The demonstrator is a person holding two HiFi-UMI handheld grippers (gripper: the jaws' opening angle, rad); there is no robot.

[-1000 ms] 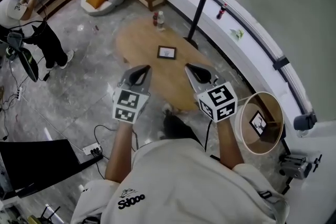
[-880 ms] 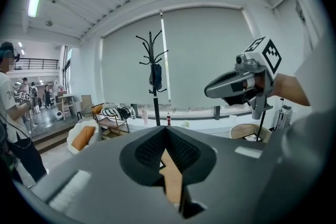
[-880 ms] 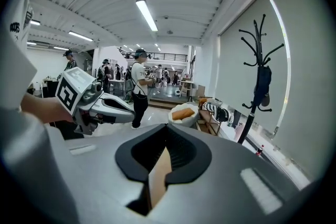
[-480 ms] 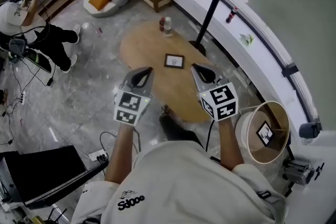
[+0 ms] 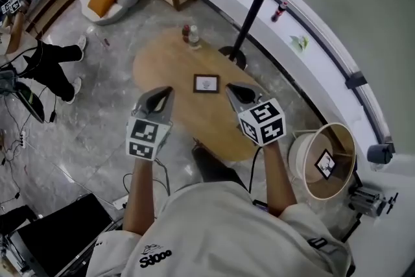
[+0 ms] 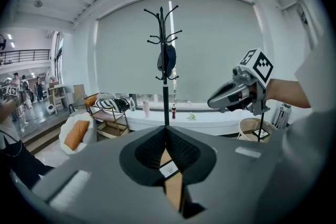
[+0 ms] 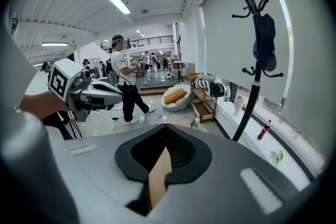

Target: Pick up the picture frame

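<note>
Overhead view of a person in a pale top standing at the near edge of an oval wooden surface (image 5: 162,61), a hand-held gripper held out in each hand.

Since a second ago, both arms have moved forward and lower over the surface. The left hand-held gripper (image 5: 166,93) and the right hand-held gripper (image 5: 232,89) now sit to either side of the picture frame (image 5: 206,83) and just short of it, where before they hung well back from it. Neither touches it.

Each gripper's own view shows its jaws pressed together at the tips with nothing held. Through the slit behind the left pair, the frame shows on the wood beyond.

The small dark frame lies flat near the middle of the surface, a little toward its right edge. The approach looks nearly finished. Judging from this, the jaws must spread before either gripper can take the frame, and because it lies flat, a jaw will probably need to catch one of its edges.

Containers: a round, drum-shaped tub (image 5: 337,143) stands on the floor beyond the right edge of the surface, and a second small framed picture (image 5: 322,163) leans inside it. Two small bottles (image 5: 189,36) stand together at the far edge of the surface, too small to tell what they hold.
</note>
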